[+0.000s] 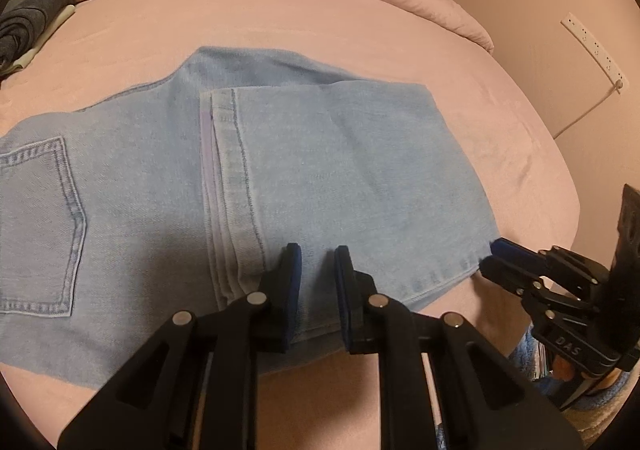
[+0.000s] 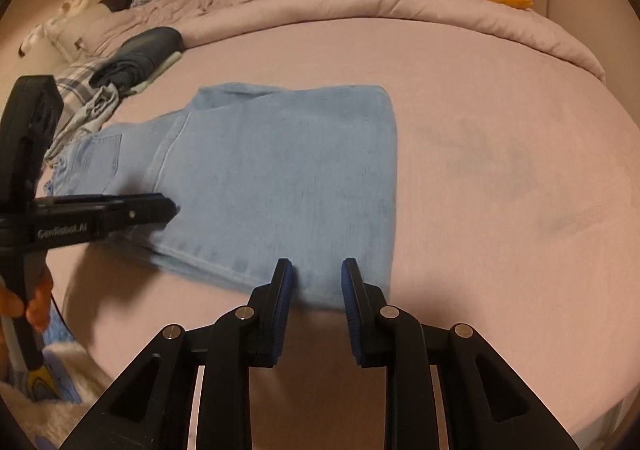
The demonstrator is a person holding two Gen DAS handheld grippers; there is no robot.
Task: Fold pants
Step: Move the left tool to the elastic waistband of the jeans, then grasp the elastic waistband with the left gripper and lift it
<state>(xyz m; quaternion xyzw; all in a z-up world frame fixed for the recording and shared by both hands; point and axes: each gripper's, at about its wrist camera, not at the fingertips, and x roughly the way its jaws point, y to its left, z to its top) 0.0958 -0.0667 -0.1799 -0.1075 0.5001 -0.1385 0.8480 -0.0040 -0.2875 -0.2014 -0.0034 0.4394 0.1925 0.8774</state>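
Light-blue denim pants (image 2: 280, 177) lying flat mid-bed (image 2: 500, 121), legs doubled over the seat, hem edge nearest. Left gripper (image 1: 319, 286) over that near edge with fingers drawn close together, no denim clearly nipped; right gripper (image 2: 316, 286) low at the near right corner, fingers apart and empty. Probably thick, limp and fairly heavy, not slippery: best pinched through all layers at the near corners, then lifted evenly to avoid sagging.
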